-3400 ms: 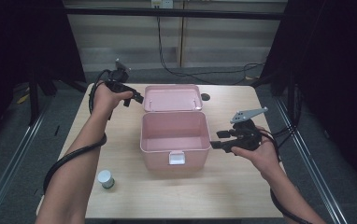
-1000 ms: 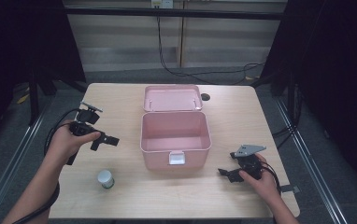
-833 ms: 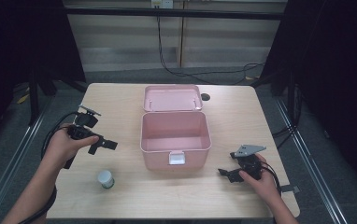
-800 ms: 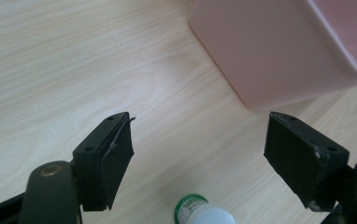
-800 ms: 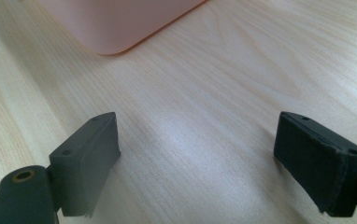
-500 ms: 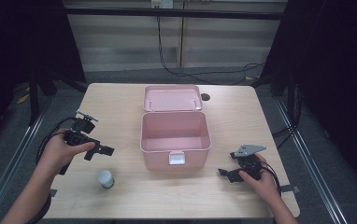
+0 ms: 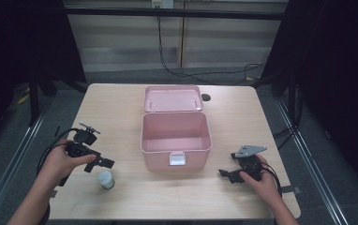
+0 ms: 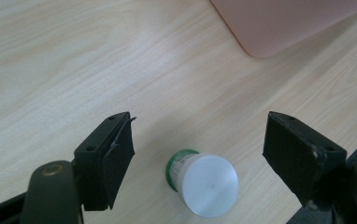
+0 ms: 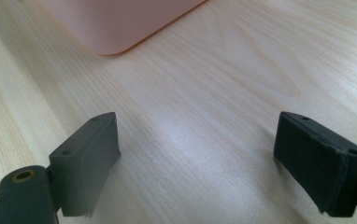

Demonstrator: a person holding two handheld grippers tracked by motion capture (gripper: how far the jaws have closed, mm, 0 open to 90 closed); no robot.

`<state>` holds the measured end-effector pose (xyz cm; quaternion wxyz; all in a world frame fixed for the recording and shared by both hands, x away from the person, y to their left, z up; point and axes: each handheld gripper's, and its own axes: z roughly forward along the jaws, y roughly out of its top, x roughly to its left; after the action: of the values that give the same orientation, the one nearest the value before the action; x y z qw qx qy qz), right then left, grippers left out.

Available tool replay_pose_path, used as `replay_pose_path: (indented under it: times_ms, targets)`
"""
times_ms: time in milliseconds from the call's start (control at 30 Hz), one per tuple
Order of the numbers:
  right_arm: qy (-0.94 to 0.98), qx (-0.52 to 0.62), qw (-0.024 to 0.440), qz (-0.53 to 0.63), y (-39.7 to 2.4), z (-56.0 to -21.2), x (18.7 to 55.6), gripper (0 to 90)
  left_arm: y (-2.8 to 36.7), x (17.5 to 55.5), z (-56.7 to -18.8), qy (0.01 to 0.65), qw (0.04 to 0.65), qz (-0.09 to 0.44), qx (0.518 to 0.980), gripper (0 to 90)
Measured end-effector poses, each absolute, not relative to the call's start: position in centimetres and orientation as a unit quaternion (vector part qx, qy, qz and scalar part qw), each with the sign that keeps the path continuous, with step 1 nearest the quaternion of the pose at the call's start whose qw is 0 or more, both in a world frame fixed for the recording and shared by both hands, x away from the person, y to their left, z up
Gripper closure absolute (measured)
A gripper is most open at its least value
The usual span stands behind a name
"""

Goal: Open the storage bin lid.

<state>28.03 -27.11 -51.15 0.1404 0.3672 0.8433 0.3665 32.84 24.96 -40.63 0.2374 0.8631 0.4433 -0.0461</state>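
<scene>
**Left gripper down over the small bottle, box standing open**

High view: left gripper (image 7: 103, 162) now low at the near left of the table (image 7: 121, 108), brought down and toward the person from its place beside the box a few seconds back, step by step in the last second. Right gripper (image 7: 224, 172) parked near the front right edge, unmoved over that last second, having dropped back from the box's right wall before that. Pink box (image 7: 176, 140) in the middle, lid thrown back, nothing visible inside. Small bottle (image 7: 106, 179) upright just below the left gripper's tips, well apart from the box. Judged from this: approach nearly done, grasp not yet made, carry to the box likely to follow.

Left gripper view: jaws spread wide, nothing between the pads but air. Bottle (image 8: 205, 183) seen from above, white cap toward the camera, green band at its foot, standing between the two jaws and touching neither. Corner of the pink box (image 8: 279, 23) at the top. Shows what the high view cannot: the true gap on either side of the bottle, and the centring, roughly even.

Right gripper view: jaws likewise wide apart and empty, bare wood between them, a rounded box corner (image 9: 116, 23) ahead. Confirms an idle hand, a point too small to read from above.
</scene>
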Motion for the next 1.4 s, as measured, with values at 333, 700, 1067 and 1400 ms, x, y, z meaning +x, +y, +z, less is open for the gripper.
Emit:
replay_pose_path:
  times_ms: [333,700,1067,1400]
  targets:
    - [0.843,0.367,0.141,0.366,-27.1,-51.1,28.0,13.5,25.2,32.0,-41.7,0.447,0.206,-0.064,0.868,25.0]
    - [0.843,0.367,0.140,0.367,-27.1,-51.1,28.0,13.5,25.1,31.4,-43.0,0.446,0.182,-0.080,0.873,25.7]
    - [0.843,0.367,0.141,0.367,-27.1,-51.2,28.0,13.5,24.9,31.2,-44.0,0.444,0.163,-0.088,0.877,27.9]
    - [0.843,0.367,0.141,0.367,-27.1,-51.1,28.0,13.5,24.8,31.0,-44.1,0.442,0.154,-0.091,0.879,33.8]
